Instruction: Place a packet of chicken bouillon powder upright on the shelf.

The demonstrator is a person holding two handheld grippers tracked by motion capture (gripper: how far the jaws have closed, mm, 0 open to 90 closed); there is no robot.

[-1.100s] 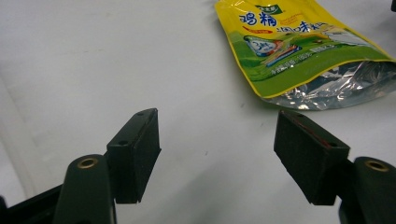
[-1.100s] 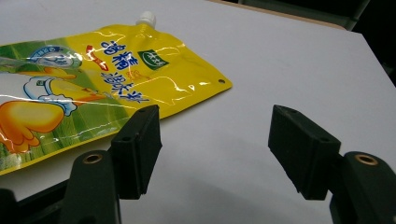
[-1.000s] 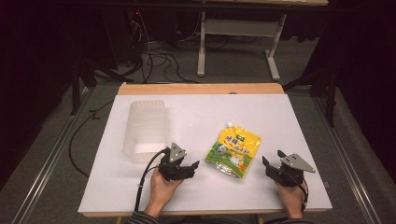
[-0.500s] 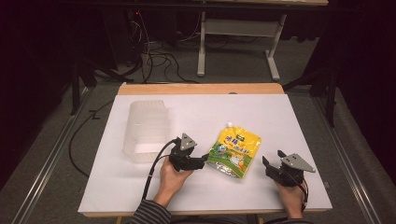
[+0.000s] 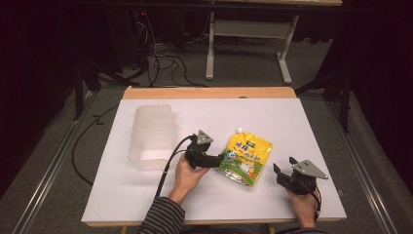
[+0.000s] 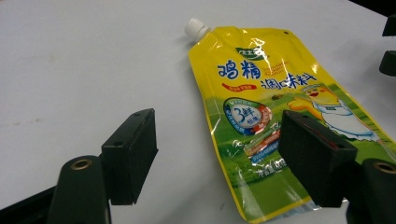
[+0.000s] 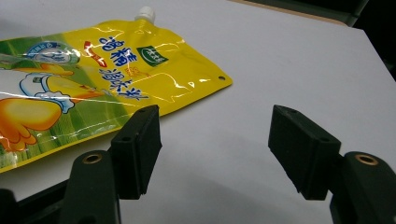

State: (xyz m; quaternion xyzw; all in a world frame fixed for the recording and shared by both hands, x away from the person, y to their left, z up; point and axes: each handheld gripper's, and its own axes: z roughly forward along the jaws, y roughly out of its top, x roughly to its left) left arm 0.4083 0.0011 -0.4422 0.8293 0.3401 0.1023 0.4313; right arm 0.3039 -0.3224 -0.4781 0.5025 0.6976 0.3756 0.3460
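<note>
A yellow spouted pouch [image 5: 245, 157] with blue lettering and a white cap lies flat in the middle of the white table. My left gripper [image 5: 221, 159] is open at the pouch's left edge, one jaw hovering over the pouch [image 6: 261, 107] and the other over bare table. My right gripper [image 5: 281, 171] is open near the front right, a short way from the pouch's lower right corner, with nothing between its jaws. In the right gripper view the pouch [image 7: 88, 88] lies ahead to the left.
A clear plastic container [image 5: 152, 135] stands left of my left hand. The white table top [image 5: 302, 122] ends in a wooden back edge. Cables and a metal frame [image 5: 246, 29] sit on the dark floor beyond.
My left gripper has moved right and slightly forward from the container's corner to the pouch's left edge. The right gripper has stayed where it was.
</note>
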